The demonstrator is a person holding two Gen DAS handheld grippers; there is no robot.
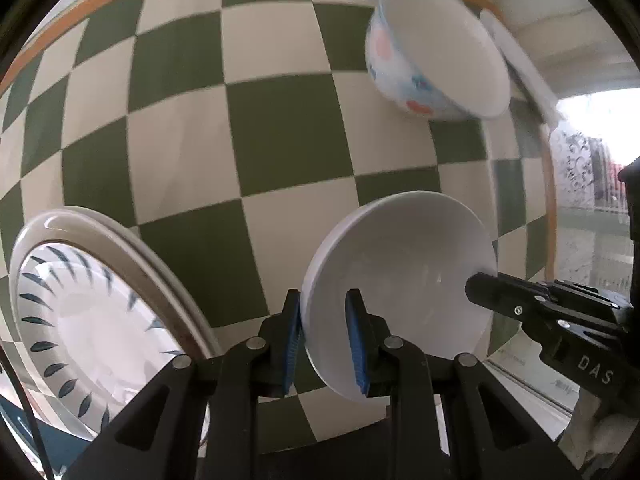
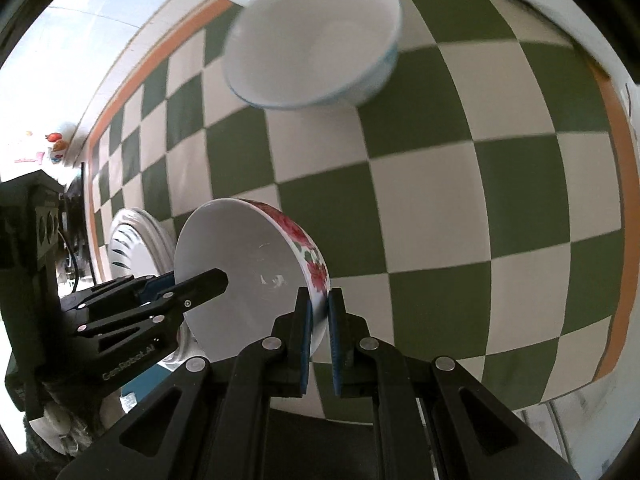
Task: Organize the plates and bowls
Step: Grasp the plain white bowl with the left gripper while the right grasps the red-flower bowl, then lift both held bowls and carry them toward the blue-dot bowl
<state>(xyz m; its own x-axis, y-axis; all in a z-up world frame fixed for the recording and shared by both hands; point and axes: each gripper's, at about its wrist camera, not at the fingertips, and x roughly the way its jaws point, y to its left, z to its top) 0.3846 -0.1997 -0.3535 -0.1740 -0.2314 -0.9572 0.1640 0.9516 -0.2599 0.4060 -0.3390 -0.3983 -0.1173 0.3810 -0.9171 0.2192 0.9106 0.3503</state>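
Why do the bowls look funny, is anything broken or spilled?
Nothing is broken or spilled. The odd part: both grippers pinch the same floral bowl at opposite rims, the left gripper and right gripper, holding it tilted above the checkered cloth. The blue-patterned bowl looks empty.

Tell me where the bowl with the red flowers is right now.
The red-flowered bowl is held between both grippers, low and centre in each wrist view, over the checkered cloth with the leaf-patterned plate to its left.
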